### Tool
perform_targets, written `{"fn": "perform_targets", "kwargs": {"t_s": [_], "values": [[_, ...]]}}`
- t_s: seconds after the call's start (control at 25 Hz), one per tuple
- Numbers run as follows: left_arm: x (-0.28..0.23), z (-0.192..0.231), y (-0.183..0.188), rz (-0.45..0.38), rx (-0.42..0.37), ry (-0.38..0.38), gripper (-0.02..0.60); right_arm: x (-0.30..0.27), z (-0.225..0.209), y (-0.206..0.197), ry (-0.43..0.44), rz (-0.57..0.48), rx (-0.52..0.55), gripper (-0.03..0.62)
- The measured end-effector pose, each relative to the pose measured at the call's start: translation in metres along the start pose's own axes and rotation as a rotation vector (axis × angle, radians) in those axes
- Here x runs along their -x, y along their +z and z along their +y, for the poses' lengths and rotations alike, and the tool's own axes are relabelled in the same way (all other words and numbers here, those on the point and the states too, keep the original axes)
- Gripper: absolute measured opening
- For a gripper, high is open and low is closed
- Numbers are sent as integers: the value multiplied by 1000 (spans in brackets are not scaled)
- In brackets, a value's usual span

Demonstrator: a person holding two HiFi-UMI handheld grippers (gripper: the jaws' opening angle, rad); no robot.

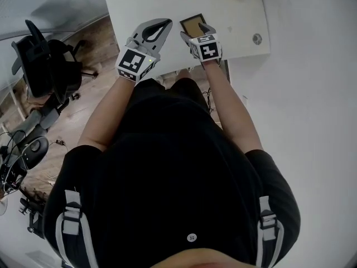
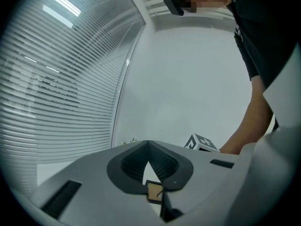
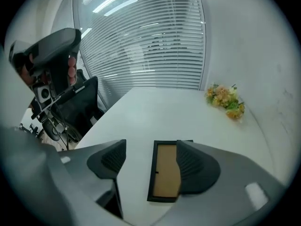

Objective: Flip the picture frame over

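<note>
Pos.: frame (image 3: pixel 165 178) lies flat on bench (image 3: pixel 155 109), brown backing up, near front edge. R tongs (image 3: pixel 153 147) wide apart above it, no grip; one jaw overlaps frame's right side. L tongs (image 2: pixel 148 144) tips together, empty, just left of frame.

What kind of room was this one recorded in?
Probably an office: a black swivel office chair beside a white rounded table, and horizontal slatted window blinds behind glass.
</note>
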State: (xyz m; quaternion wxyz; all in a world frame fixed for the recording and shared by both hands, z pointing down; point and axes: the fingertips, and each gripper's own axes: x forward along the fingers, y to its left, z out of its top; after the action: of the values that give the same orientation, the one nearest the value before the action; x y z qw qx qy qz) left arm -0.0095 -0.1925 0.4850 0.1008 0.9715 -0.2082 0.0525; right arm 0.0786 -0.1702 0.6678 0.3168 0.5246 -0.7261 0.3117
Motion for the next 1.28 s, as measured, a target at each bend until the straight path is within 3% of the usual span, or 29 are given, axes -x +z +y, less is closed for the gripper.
{"fn": "perform_targets", "kwargs": {"t_s": [0.44, 0.72, 1.28], "values": [[-6, -4, -30, 2, 25, 30, 3, -37, 0, -39, -12, 124, 76, 276], [-8, -5, -44, 15, 49, 36, 3, -51, 3, -55, -9, 181, 60, 232], [-8, -3, -55, 26, 76, 17, 3, -65, -4, -69, -109, 220, 97, 133]]}}
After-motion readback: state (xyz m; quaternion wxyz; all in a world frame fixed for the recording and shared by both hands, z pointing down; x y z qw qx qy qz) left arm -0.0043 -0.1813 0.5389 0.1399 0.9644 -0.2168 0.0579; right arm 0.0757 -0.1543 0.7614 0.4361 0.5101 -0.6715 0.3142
